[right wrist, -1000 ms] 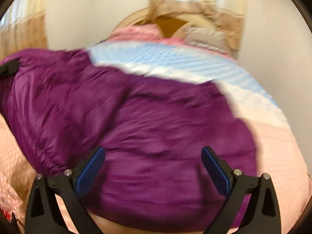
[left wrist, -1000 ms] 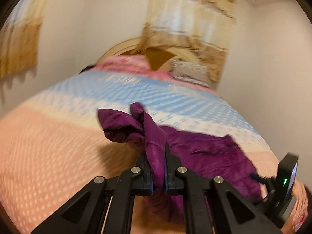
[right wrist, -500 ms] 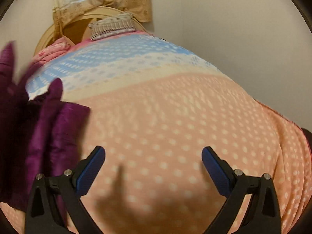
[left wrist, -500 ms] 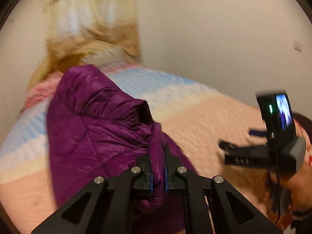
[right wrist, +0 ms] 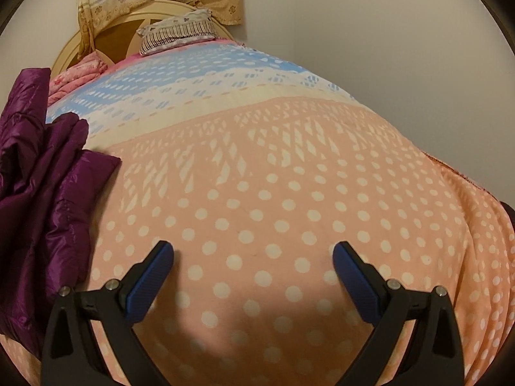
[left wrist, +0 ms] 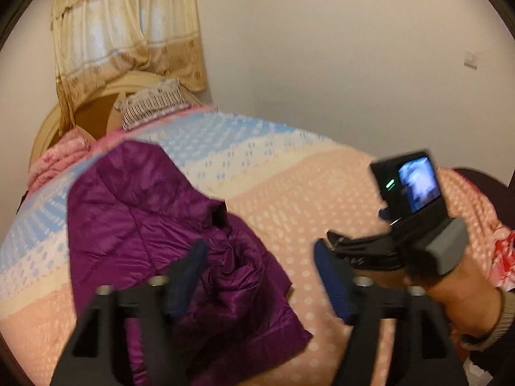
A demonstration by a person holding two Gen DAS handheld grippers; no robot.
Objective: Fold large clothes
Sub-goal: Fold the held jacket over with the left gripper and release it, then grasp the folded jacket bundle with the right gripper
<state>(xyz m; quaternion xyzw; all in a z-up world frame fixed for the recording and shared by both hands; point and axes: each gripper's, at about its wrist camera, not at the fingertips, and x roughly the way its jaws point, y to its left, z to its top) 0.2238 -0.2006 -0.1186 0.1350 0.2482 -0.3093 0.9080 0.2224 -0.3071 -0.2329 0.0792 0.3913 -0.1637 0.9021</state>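
A purple puffer jacket (left wrist: 154, 225) lies crumpled on the bed, its hood toward the headboard. My left gripper (left wrist: 260, 273) is open and empty just above the jacket's near right part; its left finger (left wrist: 190, 273) hangs over the fabric. The jacket also shows at the left edge of the right wrist view (right wrist: 42, 193). My right gripper (right wrist: 254, 276) is open and empty over the bare pink bedspread, to the right of the jacket. The right gripper's body and the hand holding it appear in the left wrist view (left wrist: 412, 225).
The bed has a dotted pink, cream and blue bedspread (right wrist: 273, 177). A striped pillow (right wrist: 177, 33) and a pink blanket (left wrist: 58, 157) lie at the rounded headboard (left wrist: 93, 103). A curtain (left wrist: 128, 32) hangs behind it. White walls stand close on the right.
My left gripper has opened and let go of the purple jacket, which has dropped onto the bed. My right gripper stays open over the bedspread.
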